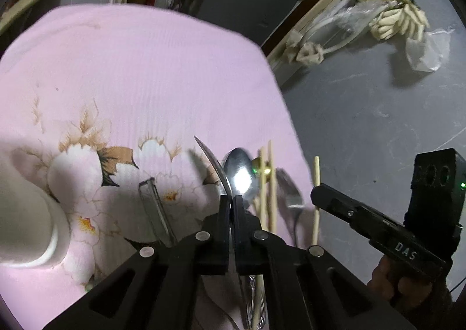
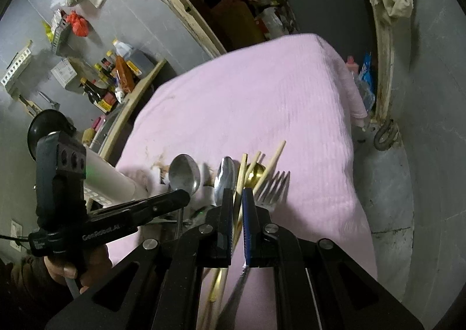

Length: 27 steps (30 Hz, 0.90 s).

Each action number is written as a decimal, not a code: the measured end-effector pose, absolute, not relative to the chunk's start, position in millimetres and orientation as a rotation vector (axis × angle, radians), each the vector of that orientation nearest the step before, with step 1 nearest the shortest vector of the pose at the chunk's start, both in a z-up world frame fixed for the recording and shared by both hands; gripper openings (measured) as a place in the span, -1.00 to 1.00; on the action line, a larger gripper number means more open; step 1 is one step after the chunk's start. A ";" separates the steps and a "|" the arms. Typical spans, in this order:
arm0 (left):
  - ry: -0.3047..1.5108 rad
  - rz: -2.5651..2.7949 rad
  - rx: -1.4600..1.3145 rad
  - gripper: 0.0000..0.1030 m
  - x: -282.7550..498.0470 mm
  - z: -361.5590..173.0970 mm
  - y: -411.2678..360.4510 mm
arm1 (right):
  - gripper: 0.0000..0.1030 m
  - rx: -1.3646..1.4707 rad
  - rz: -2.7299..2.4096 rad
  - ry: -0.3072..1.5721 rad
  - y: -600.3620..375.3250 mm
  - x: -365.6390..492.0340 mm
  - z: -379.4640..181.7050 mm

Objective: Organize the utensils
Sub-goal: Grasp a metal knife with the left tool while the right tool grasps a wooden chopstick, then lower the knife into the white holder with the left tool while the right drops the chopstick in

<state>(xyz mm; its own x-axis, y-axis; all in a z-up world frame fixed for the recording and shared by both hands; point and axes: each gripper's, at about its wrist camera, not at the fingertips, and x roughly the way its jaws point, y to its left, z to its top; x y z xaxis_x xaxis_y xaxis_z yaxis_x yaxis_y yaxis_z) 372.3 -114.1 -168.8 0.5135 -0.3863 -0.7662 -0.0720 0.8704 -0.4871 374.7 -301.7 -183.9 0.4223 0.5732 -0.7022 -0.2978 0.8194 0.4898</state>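
We hold one utensil in each gripper above the pink floral cloth (image 1: 145, 73).

Our left gripper (image 1: 231, 201) has its fingers pressed together on the handle of a steel spoon (image 1: 240, 175), raised over the cloth. Our right gripper (image 2: 239, 198) is clamped on a single wooden chopstick (image 2: 241, 175). Below lie another spoon (image 2: 184, 174), a fork (image 2: 272, 185), a gold spoon (image 2: 254, 172) and more chopsticks (image 1: 267, 184), close together near the cloth's edge. A white cup (image 1: 32, 222) stands at left.

Black left gripper (image 1: 231, 201), silver screws, "DAS" lettering
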 end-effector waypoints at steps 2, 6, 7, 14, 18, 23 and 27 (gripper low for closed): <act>0.971 -0.190 -0.488 -0.95 361.3 -156.0 -113.2 | -0.91 0.314 0.548 0.974 -304.0 367.6 -176.6; 0.854 -0.156 -0.459 -0.95 337.4 -127.5 -108.4 | -0.91 0.323 0.536 0.898 -302.4 347.4 -155.0; 0.829 -0.143 -0.452 -0.95 331.5 -120.3 -105.9 | -0.91 0.326 0.536 0.874 -302.5 342.6 -149.8; 0.640 -0.075 -0.431 -0.95 292.1 -58.2 -71.8 | -0.91 0.341 0.576 0.684 -274.6 310.6 -101.5; 0.564 -0.042 -0.447 -0.95 276.0 -30.7 -36.8 | -0.91 0.317 0.603 0.573 -240.5 302.5 -68.1; 0.461 0.004 -0.458 -0.95 258.7 4.7 21.2 | -0.91 0.321 0.644 0.407 -197.9 302.7 -16.7; 0.389 0.062 -0.449 -0.95 255.6 20.1 63.6 | -0.91 0.368 0.640 0.328 -167.7 312.8 10.4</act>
<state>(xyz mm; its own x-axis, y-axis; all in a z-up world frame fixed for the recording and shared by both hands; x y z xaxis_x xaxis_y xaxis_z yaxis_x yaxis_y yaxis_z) 255.6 63.6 20.1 0.9247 -0.0262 -0.3799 -0.1432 0.9004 -0.4108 312.8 -167.7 10.4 0.7549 0.6301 -0.1818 -0.5160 0.7418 0.4284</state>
